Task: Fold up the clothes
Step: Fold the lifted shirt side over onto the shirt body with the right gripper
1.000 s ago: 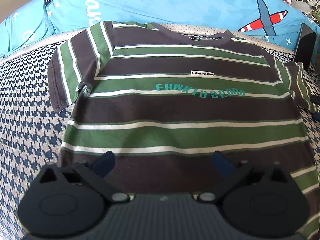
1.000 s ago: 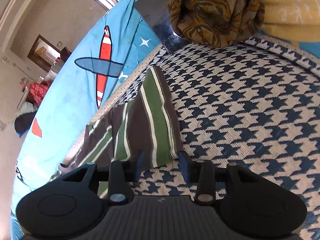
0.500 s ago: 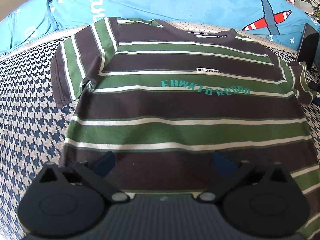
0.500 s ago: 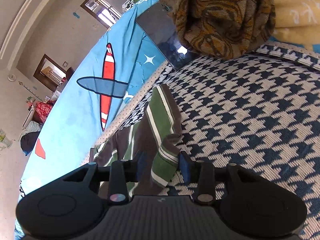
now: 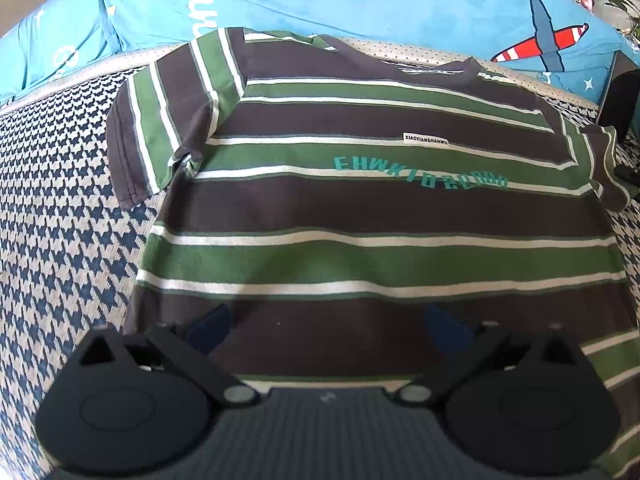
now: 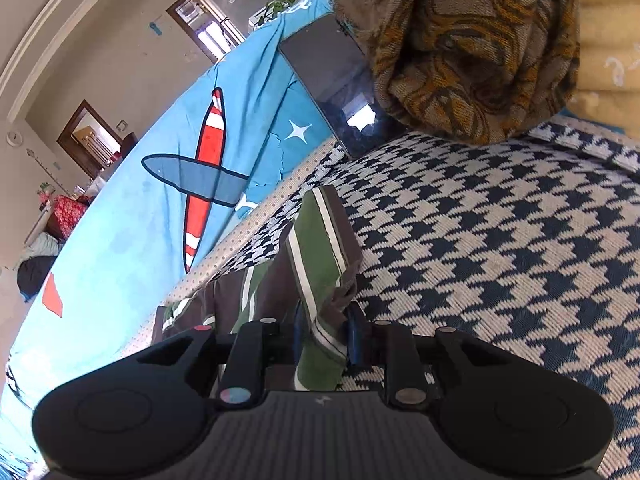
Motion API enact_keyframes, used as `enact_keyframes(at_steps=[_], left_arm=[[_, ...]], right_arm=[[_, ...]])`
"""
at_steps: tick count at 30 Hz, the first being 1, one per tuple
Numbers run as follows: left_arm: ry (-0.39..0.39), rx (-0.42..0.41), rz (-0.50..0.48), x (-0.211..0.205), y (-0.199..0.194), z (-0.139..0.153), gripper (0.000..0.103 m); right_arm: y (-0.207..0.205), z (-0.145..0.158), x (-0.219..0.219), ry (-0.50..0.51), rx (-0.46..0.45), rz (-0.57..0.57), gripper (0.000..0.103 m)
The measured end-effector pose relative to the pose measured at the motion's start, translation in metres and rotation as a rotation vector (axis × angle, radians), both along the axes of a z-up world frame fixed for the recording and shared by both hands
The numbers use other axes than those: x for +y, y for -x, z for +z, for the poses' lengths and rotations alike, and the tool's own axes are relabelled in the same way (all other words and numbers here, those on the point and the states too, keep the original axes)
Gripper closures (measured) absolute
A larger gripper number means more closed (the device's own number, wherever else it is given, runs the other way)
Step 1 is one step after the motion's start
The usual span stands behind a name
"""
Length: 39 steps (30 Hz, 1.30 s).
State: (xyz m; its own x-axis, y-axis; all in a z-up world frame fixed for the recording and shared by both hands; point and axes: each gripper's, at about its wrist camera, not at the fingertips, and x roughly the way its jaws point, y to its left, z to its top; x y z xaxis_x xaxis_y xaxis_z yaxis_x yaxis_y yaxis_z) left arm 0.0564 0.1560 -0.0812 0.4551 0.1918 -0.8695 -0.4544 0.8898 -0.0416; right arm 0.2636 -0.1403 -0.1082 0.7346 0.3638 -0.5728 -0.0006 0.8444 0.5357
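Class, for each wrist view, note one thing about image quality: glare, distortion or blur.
Left wrist view: fisheye bows the striped T-shirt and its stripes; soft, even light. Right wrist view: bright glare on the dark phone screen; the room edges curve strongly.

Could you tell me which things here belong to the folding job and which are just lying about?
For the job:
- striped T-shirt
- its sleeve, pinched in the right tool
- left tool, open

Lying about:
- phone
- patterned brown cloth
- blue aeroplane bedding
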Motion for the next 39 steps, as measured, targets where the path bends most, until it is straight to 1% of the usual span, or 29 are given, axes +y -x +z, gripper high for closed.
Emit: enact_keyframes(at_steps=[1,4,6,10,13,16,17,20,22,23,25,27,30,32,34,36,39], left_arm=[[0.001,0.001,0.004,0.001,0.0,0.0,0.0],[0.008,0.002,0.014,0.004,0.001,0.0,0.0],[0.006,-0.001,0.017,0.005,0.002,0.001,0.0],[-0.002,-0.003,0.023,0.006,0.004,0.003,0.0],[0.002,-0.002,0.036,0.01,0.005,0.002,0.0],[0.002,-0.002,0.052,0.014,0.006,0.002,0.0],[0.001,-0.003,0.056,0.015,0.007,0.003,0.0],[-0.001,-0.006,0.065,0.018,0.008,0.003,0.0],[-0.001,-0.009,0.07,0.02,0.008,0.004,0.0],[0.0,-0.011,0.071,0.021,0.009,0.005,0.0],[0.0,-0.013,0.073,0.022,0.009,0.006,0.0],[0.0,-0.014,0.076,0.023,0.01,0.006,0.0],[0.005,-0.012,0.079,0.024,0.011,0.006,0.0],[0.006,-0.011,0.079,0.025,0.01,0.005,0.0],[0.006,-0.01,0.079,0.025,0.01,0.005,0.0],[0.004,-0.01,0.078,0.025,0.01,0.005,0.0],[0.005,-0.007,0.074,0.022,0.008,0.005,0.0]], right_arm=[[-0.001,0.001,0.001,0.006,-0.004,0.003,0.093],[-0.001,0.007,0.005,-0.006,-0.022,0.011,0.094],[0.002,0.016,0.01,-0.002,-0.052,0.021,0.095],[0.014,0.04,0.032,0.039,-0.17,0.104,0.095],[0.028,0.056,0.058,0.112,-0.283,0.223,0.095],[0.049,0.063,0.093,0.217,-0.386,0.406,0.095],[0.056,0.061,0.105,0.238,-0.398,0.481,0.095],[0.066,0.048,0.13,0.242,-0.344,0.684,0.094],[0.074,0.039,0.143,0.272,-0.302,0.791,0.092],[0.075,0.036,0.147,0.286,-0.283,0.825,0.091],[0.076,0.035,0.146,0.283,-0.27,0.828,0.09],[0.072,0.038,0.139,0.244,-0.261,0.795,0.09],[0.059,0.043,0.122,0.168,-0.234,0.685,0.09],[0.047,0.045,0.109,0.128,-0.212,0.603,0.089],[0.038,0.046,0.1,0.101,-0.185,0.547,0.089],[0.032,0.044,0.092,0.087,-0.156,0.514,0.089],[0.031,0.041,0.091,0.121,-0.134,0.519,0.089]])
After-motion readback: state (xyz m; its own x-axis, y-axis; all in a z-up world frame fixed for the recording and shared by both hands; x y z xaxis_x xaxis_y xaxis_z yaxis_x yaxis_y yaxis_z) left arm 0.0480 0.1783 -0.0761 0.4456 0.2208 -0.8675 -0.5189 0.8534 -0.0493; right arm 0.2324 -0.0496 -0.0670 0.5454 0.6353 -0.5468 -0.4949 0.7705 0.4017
